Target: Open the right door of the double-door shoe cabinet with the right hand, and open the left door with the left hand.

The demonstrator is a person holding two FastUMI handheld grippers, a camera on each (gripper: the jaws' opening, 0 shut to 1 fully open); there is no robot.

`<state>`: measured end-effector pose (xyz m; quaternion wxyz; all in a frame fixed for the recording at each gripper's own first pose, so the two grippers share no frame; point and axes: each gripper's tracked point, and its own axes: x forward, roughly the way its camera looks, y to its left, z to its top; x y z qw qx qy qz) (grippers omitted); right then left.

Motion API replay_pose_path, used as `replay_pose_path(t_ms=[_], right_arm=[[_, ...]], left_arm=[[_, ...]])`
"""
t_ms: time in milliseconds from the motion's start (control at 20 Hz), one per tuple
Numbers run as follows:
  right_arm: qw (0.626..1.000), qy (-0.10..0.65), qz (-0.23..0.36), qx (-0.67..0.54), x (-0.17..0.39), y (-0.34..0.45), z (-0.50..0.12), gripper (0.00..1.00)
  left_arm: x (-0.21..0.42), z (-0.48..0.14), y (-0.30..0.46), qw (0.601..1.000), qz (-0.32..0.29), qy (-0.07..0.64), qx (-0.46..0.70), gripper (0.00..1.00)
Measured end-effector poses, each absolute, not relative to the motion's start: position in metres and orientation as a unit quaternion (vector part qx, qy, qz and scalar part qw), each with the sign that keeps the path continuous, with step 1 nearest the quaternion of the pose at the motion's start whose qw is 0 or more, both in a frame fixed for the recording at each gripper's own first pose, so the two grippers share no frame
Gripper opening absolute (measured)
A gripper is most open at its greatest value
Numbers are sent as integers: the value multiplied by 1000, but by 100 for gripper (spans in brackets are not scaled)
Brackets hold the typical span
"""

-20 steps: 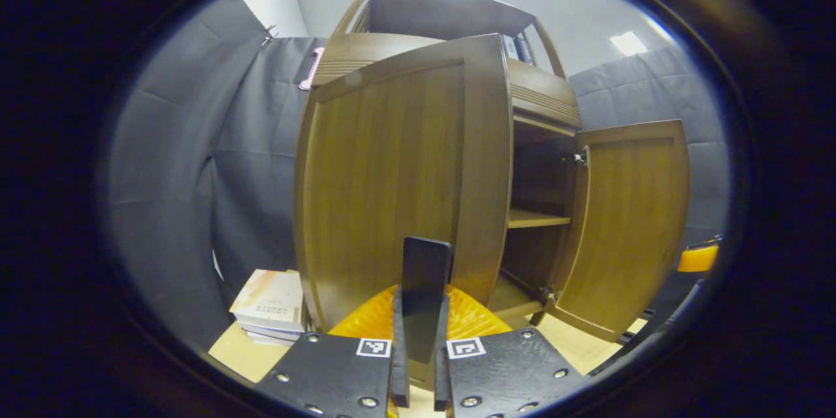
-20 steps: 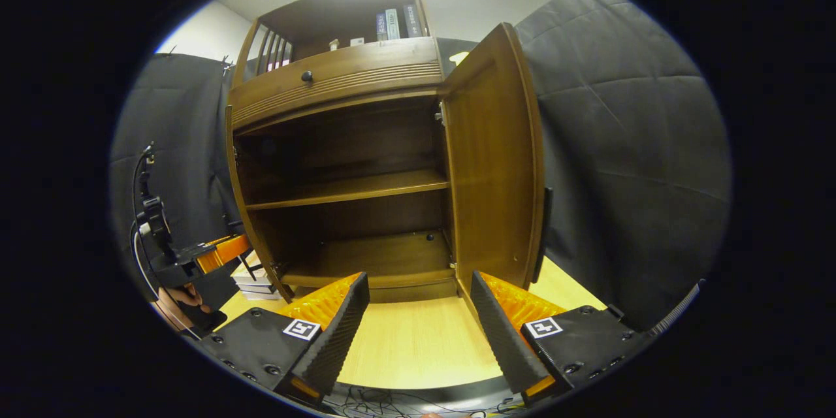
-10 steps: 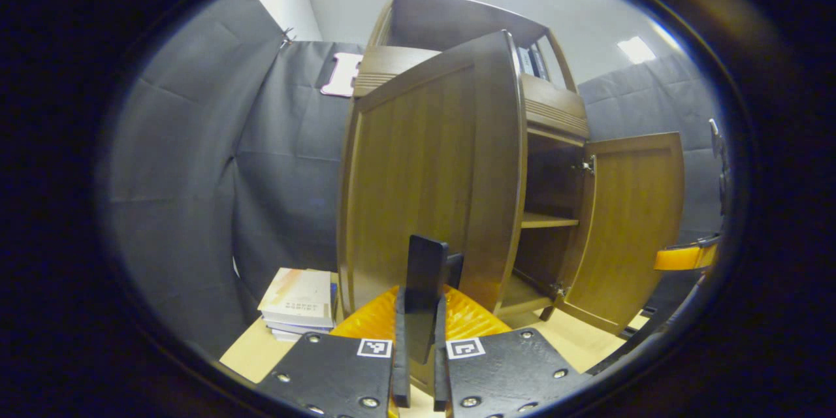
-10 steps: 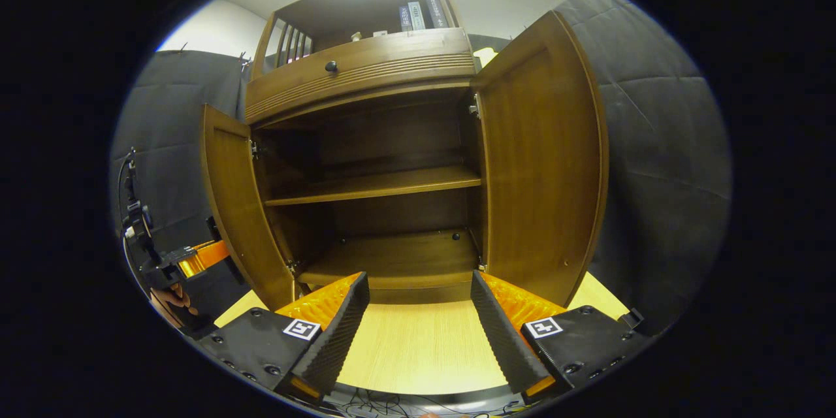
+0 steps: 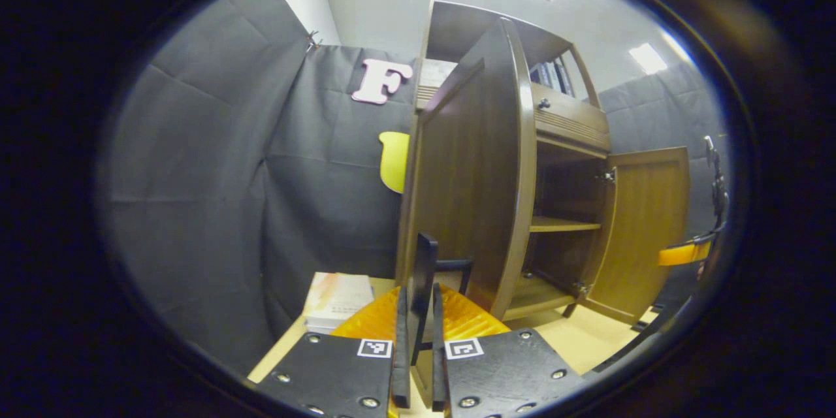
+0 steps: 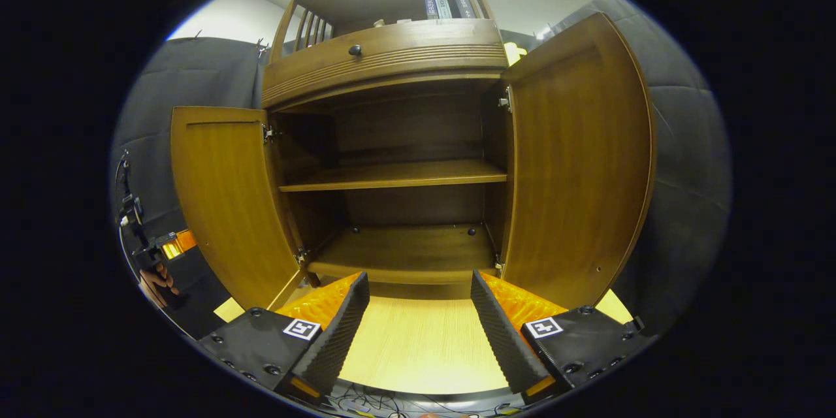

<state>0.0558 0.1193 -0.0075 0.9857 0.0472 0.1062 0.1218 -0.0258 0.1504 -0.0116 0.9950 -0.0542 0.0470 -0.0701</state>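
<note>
In the left gripper view the left gripper (image 5: 418,333) is closed on the dark handle (image 5: 423,284) at the free edge of the left door (image 5: 467,183), which stands wide open; the stiff hinged panel probably swings lightly. In the right gripper view the right gripper (image 6: 418,320) is open and empty, facing the cabinet (image 6: 392,59) between both doors, with the right door (image 6: 575,170) just beyond its right finger.

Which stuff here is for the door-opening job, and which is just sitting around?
For the job:
left door, its handle pinched by the left gripper
right door
right gripper, open
cabinet

Just sitting around:
stack of books beside the cabinet
books on the top shelf
</note>
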Motion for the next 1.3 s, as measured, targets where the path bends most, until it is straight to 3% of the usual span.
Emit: replay_pose_path(t_ms=[350, 400, 800, 1300], right_arm=[[985, 107, 128, 34, 66, 130, 3, 93], [986, 103, 127, 31, 67, 130, 5, 98], [987, 98, 119, 34, 75, 127, 12, 93], [991, 67, 114, 20, 84, 98, 30, 93]], left_arm=[[-22, -8, 189, 995, -79, 41, -49, 15], [-23, -8, 190, 995, -76, 39, -53, 15], [-38, 4, 196, 995, -56, 29, -79, 16], [-121, 68, 205, 996, 53, 20, -62, 15]])
